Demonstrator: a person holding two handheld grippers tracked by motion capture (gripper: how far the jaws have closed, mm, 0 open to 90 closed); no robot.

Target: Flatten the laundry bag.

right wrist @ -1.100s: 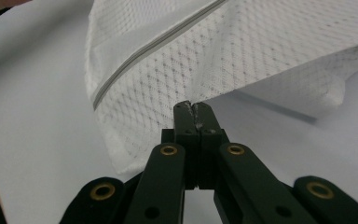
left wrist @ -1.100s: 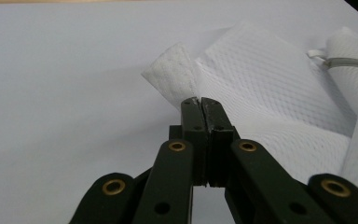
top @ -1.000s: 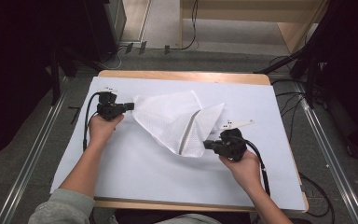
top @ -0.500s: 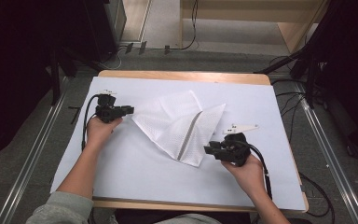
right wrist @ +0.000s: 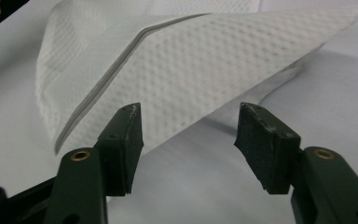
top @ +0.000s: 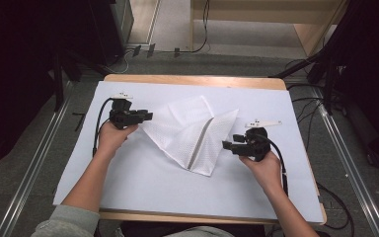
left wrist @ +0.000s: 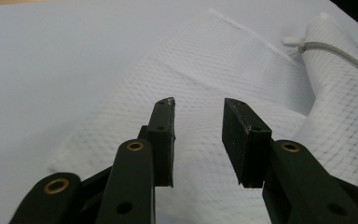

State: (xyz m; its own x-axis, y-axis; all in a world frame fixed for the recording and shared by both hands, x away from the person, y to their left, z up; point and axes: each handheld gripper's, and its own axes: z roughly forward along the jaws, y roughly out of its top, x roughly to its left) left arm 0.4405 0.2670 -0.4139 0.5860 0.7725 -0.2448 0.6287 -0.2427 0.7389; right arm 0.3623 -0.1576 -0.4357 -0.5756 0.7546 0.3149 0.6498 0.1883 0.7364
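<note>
A grey floor with metal rails and dark cabinets surrounds the table (top: 128, 197), which is covered by a white sheet. On its middle lies a white mesh bag (top: 192, 136), folded over itself, its zip running along the fold. The left claw (top: 148, 117) sits just at the bag's left edge, its jaws having just been opening, with nothing between them. The right claw (top: 225, 145) sits by the bag's right edge, jaws likewise just opened wide and empty.

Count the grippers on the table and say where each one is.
2. The left gripper sits at the white mesh bag's left edge; the right gripper at its right.
</note>
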